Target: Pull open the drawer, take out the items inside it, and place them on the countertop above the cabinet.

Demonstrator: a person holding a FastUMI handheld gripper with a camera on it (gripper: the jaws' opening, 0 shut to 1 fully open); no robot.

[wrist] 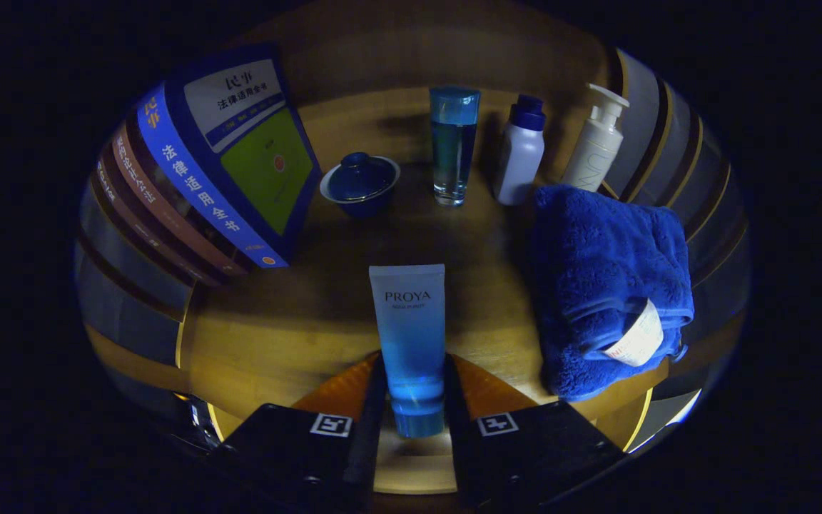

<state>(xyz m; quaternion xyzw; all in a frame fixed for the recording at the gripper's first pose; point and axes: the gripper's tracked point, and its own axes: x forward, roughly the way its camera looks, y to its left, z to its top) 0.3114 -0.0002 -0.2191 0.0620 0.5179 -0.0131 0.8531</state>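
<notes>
In the gripper view, the gripper (414, 400) has its 2 fingers closed on the cap end of a blue tube (409, 335), which stands upright between them on the wooden surface (275, 335). To the right lies a folded blue towel (607, 278) with a white tag. To the left, a stack of books (218, 171) leans. Farther back stand a lidded blue bowl (361, 182), a tall blue bottle (454, 143), a white bottle with a blue cap (521, 153) and a white pump bottle (596, 143).
</notes>
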